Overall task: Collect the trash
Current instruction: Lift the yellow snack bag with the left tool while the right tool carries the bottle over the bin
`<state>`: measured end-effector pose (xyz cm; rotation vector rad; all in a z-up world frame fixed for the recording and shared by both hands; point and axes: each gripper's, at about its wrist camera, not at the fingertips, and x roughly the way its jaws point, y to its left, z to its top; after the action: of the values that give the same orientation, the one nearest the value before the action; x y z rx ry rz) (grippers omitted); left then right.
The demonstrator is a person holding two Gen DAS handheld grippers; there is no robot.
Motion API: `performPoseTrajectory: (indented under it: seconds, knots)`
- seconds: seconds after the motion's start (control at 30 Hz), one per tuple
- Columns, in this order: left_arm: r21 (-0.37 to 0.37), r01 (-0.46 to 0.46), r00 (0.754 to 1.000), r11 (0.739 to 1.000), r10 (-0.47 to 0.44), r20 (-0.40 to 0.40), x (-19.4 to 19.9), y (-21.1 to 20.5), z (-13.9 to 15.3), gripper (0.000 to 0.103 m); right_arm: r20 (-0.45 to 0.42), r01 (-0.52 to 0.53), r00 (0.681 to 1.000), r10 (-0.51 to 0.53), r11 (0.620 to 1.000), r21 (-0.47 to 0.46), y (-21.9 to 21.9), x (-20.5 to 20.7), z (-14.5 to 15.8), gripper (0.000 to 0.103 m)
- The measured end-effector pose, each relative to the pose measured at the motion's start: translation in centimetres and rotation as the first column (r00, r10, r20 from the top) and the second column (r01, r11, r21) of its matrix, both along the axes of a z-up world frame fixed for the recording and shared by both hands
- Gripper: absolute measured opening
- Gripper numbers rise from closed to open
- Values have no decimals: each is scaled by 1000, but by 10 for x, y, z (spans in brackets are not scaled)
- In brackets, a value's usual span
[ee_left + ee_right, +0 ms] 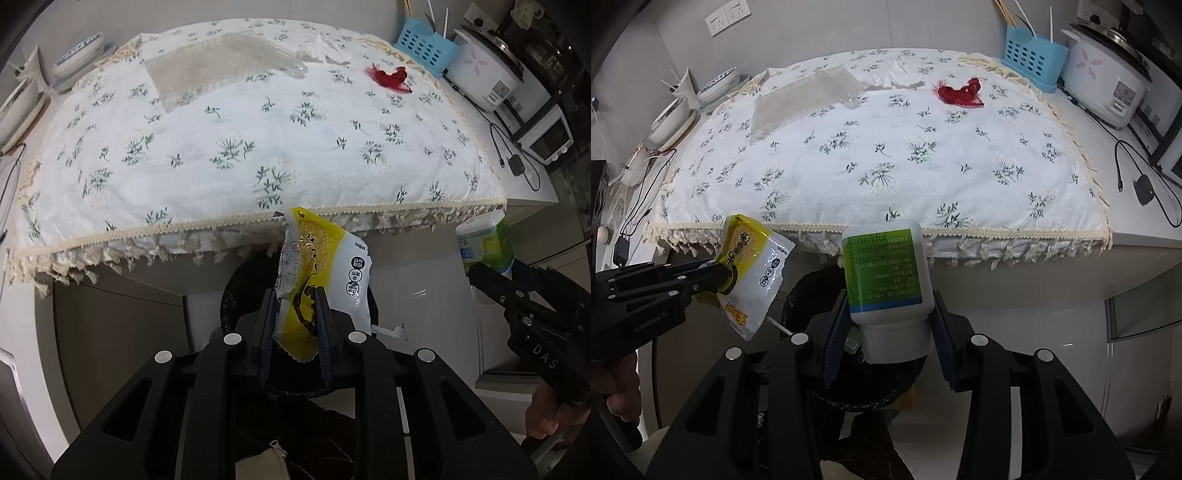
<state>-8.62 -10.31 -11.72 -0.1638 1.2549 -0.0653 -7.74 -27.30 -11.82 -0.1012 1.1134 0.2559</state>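
1. Your left tool [295,317] clamps the yellow snack wrapper [321,266], jaws narrow on the foil, directly above the black bin [231,295] below the table [532,192] edge.
2. Your right tool [886,325] grips the white bottle [886,273] with the green label, cap toward you, just beside the bin's [798,295] rim.
3. Step in hand: disposal. Judged next: centre each item over the opening, then part the jaws.
4. Remaining on the table cloth [886,166], left to right: bubble wrap [798,99], tissue [886,74], red scrap [960,92].

Yellow-white snack wrapper [325,273] and green-labelled white bottle [886,280], both above black bin [798,295]
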Motion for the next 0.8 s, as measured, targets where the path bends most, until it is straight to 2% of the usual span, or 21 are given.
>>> performPoseTrajectory:
  seconds: [0.13, 0.53, 0.8]
  knots:
    - [11, -3, 999, 1000, 3, -35, -9, -3, -20, 20, -10, 3, 1000, -3, 1000, -8, -2, -5, -20, 41]
    - [17, -16, 997, 1000, 17, -69, -15, -6, -62, 20, -78, -5, 997, 3, 999, -32, 1, -7, -73, 41]
    - [43, -33, 994, 999, 37, -99, -18, -5, -85, 20, -96, -19, 995, 13, 998, -62, 7, -6, -92, 41]
